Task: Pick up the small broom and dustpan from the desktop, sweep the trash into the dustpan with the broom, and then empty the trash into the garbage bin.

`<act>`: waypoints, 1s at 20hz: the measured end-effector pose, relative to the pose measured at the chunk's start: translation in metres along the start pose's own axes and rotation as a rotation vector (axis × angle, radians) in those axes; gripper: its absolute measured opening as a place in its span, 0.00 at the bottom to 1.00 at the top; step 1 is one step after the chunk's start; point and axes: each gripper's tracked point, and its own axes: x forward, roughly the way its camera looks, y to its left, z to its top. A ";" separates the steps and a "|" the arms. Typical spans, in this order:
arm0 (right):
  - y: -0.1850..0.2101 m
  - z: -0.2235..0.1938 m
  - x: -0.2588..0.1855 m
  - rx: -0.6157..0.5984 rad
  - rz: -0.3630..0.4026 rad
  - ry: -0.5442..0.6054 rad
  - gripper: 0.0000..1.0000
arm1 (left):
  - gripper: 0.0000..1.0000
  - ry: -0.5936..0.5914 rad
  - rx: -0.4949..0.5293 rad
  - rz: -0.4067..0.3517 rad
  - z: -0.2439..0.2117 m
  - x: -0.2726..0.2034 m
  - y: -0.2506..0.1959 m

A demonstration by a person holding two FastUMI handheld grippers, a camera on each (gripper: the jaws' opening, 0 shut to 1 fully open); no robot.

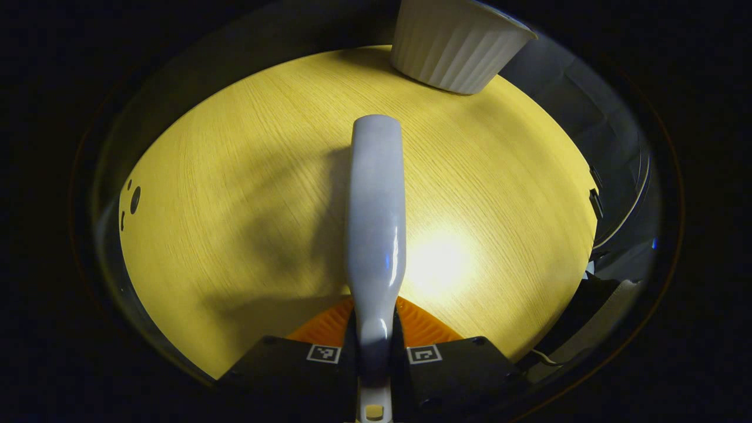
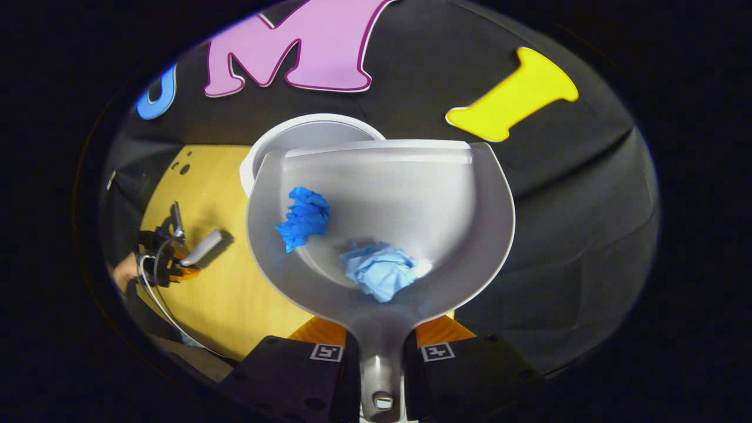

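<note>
The right gripper (image 2: pixel 382 351) is clamping both black fingers on the stem of the translucent grey plastic dustpan (image 2: pixel 382 200) and is holding it lifted above the far edge of the yellow wood-grain desktop (image 2: pixel 223 294), with the pan's front lip reaching over the white ribbed round garbage bin (image 2: pixel 305 132). Two pieces of trash are lying inside the pan: a dark blue crumpled paper wad (image 2: pixel 304 217) against the left wall and a pale blue crumpled paper wad (image 2: pixel 380 271) low near the stem. The sweeping stage is judged complete, since both wads are sitting in the pan and the stretches of desktop on view are showing no litter. The left gripper (image 1: pixel 376 352) is closing both fingers on the pale grey plastic broom handle (image 1: pixel 376 217), which is pointing forward over the desktop toward the bin (image 1: pixel 455 47) at the far edge; the bristle end is out of sight. In the right gripper view the left gripper (image 2: pixel 167 255) is hovering near the left edge of the desktop, well apart from the pan. Emptying is the step outstanding: the pan is appearing roughly level, so it is judged that it needs tipping forward over the bin's mouth. The risk is judged to be the dark wad sliding past the rim instead of into the bin.
</note>
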 end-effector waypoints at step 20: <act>0.011 0.087 0.055 -0.642 -0.220 0.215 0.33 | 0.27 -0.020 0.003 0.042 0.000 0.001 0.000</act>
